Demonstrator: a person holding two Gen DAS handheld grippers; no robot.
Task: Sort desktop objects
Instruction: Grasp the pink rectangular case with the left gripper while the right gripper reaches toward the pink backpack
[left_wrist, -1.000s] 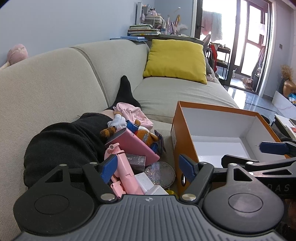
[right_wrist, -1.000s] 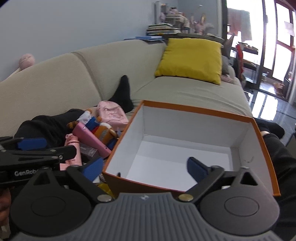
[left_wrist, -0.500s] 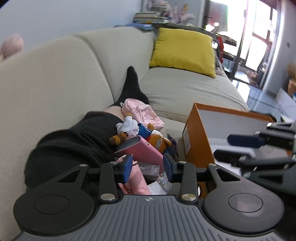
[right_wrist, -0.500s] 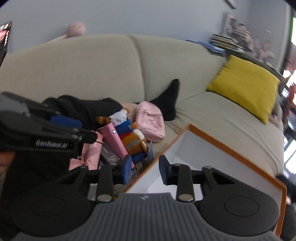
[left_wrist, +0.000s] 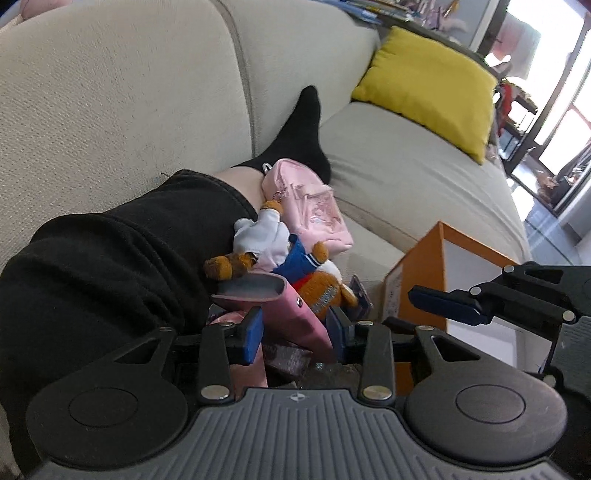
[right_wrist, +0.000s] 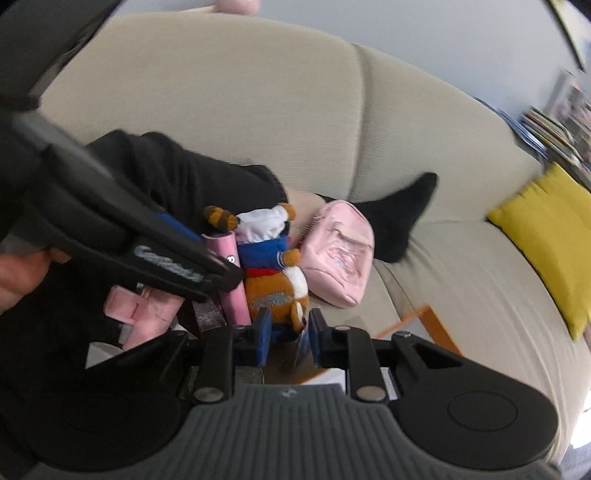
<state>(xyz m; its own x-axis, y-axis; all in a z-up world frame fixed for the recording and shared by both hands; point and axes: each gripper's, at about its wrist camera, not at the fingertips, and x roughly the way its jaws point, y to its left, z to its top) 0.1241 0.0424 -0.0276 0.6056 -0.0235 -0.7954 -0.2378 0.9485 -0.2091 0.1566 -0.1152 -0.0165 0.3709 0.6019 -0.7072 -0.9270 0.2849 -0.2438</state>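
— What is the left claw (left_wrist: 295, 334) doing?
— Half spread around the pink case (left_wrist: 291, 317); whether its pads press it, I cannot tell.
— The right claw (right_wrist: 287, 338)?
— Closing over the plush toy's (right_wrist: 275, 284) foot and a card, not yet clenched. The pile lies on the sofa (right_wrist: 258, 122), orange box (left_wrist: 417, 280) beside it.

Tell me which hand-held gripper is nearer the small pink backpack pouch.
Neither is clearly nearer. The left hand-held gripper straddles a pink case, the right hand-held gripper is closing by the plush toy; the pink backpack pouch lies beyond both.
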